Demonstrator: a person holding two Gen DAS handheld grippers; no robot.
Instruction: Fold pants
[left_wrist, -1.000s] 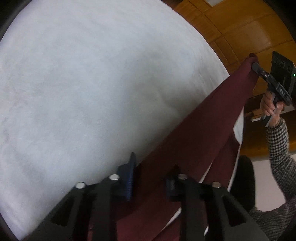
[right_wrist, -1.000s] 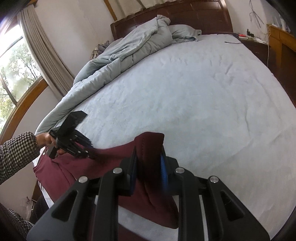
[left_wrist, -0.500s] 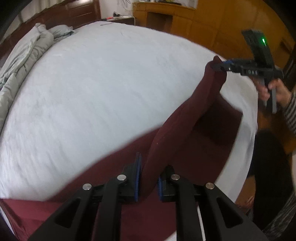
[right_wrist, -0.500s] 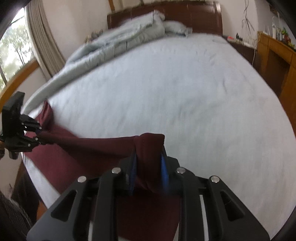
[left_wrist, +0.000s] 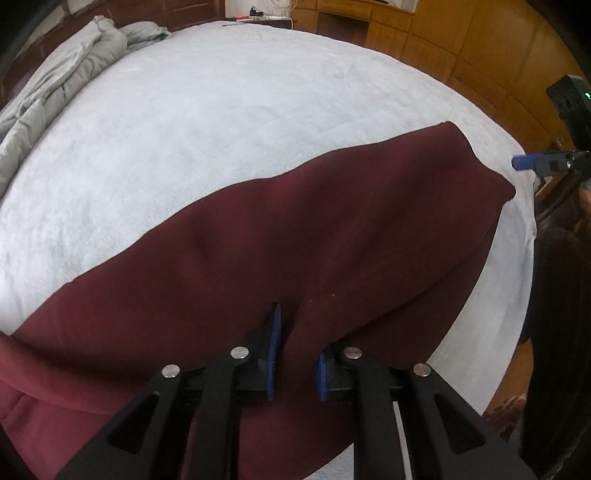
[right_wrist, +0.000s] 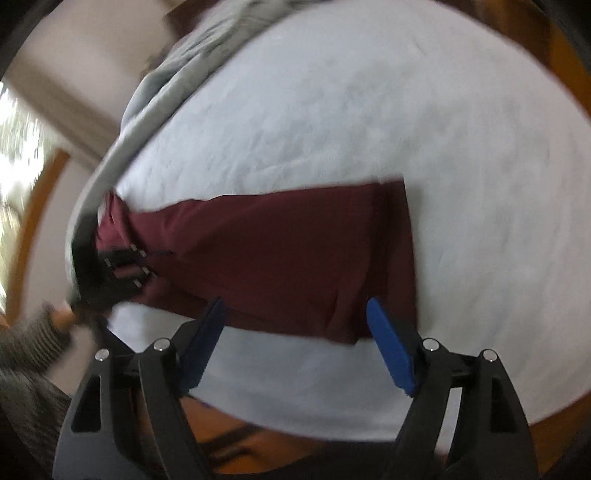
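Note:
Dark maroon pants (left_wrist: 332, 229) lie folded lengthwise near the front edge of the white bed (left_wrist: 221, 129). My left gripper (left_wrist: 295, 339) is shut on a pinched ridge of the maroon cloth at one end. In the right wrist view the pants (right_wrist: 277, 251) lie flat, their hem end just beyond my right gripper (right_wrist: 295, 301). Its jaws are opening, and nothing is pressed between the blue pads (right_wrist: 388, 339). The left gripper (right_wrist: 125, 264) shows at the far end, still clamped on the cloth. The right gripper (left_wrist: 546, 162) hovers off the bed's corner.
A crumpled grey duvet (left_wrist: 55, 81) lies along the bed's far side, also the duvet (right_wrist: 192, 48). Wooden cabinets (left_wrist: 461, 44) stand past the bed. A checked sleeve (right_wrist: 29, 343) and a bright window (right_wrist: 11, 155) are at the left.
The right gripper has let go of the pant hem and spread its jaws. The raised cloth has dropped flat onto the bed. Both hands moved; the left still grips.

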